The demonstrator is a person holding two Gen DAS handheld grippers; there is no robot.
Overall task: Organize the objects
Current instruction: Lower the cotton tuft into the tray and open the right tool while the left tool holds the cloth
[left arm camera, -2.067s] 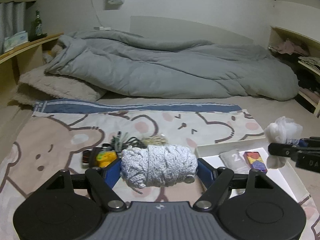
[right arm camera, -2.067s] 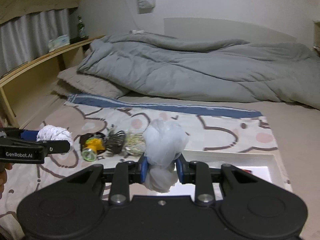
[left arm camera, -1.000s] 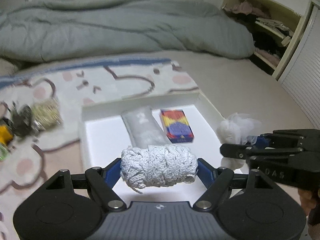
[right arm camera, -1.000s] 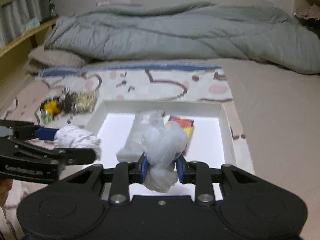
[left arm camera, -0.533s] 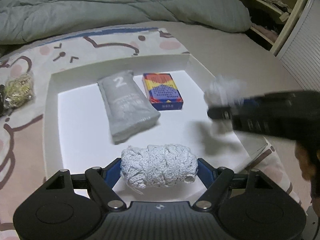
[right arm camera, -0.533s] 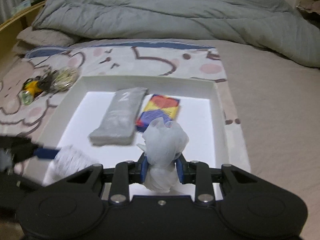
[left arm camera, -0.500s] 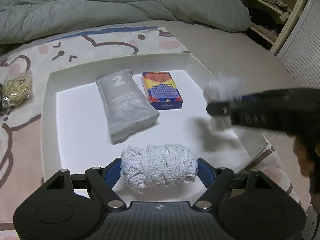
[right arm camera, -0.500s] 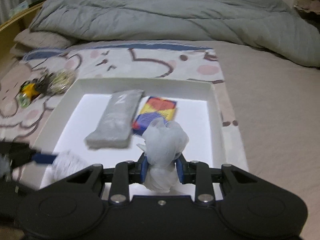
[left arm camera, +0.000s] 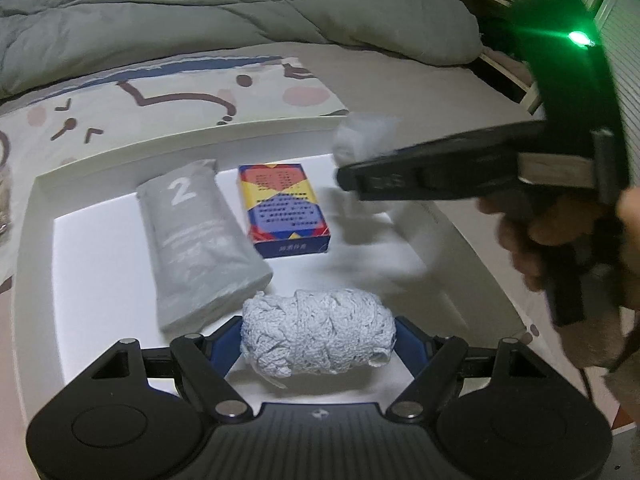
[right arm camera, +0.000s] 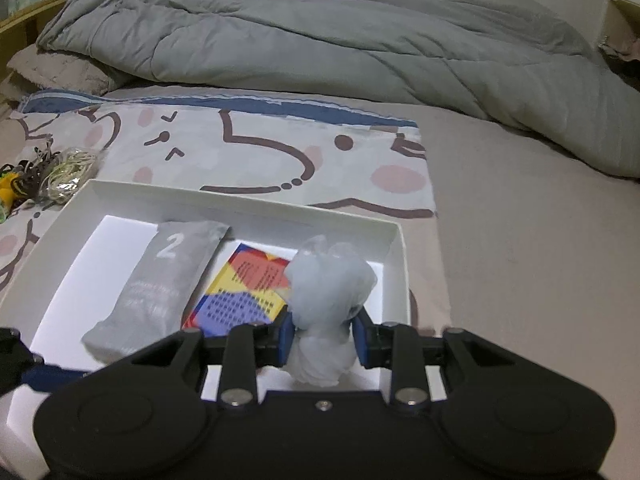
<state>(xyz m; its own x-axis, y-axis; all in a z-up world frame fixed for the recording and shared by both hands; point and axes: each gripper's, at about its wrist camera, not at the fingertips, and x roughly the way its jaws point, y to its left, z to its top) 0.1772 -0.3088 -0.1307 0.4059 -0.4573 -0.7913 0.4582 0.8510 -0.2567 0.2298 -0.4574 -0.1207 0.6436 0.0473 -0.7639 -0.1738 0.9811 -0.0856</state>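
Two grippers, each loaded. Left gripper (left arm camera: 318,338) clamped, jaws pressing both ends of one white knitted roll (left arm camera: 318,334), held low over the near part of the white tray (left arm camera: 38,240). Right gripper (right arm camera: 323,338) likewise clenched, jaws squeezing one crumpled pale plastic bag (right arm camera: 326,296) (bulging up above the blue pads), held over the tray's right half; from the left wrist view, seen side-on and blurred as a black body with one green light, the bag (left arm camera: 362,138) at its tip near the tray's far right corner.

Two things lying flat inside the tray, side by side and just about touching: one grey pouch (left arm camera: 196,240) marked with a white "2", and one colourful box (left arm camera: 286,208) in red, yellow and blue, to the pouch's right. Same pair in the right wrist view: pouch (right arm camera: 156,280) left, box (right arm camera: 240,292) right, partly hidden behind the bag.

One tray only, resting on a cartoon-print sheet (right arm camera: 256,148) spread on the bed. One small heap of leftovers (right arm camera: 44,176) outside the tray at its far left corner: pale coiled cord, dark tangled cord, something yellow (count of pieces not readable). One grey duvet (right arm camera: 304,40) bunched along the back.
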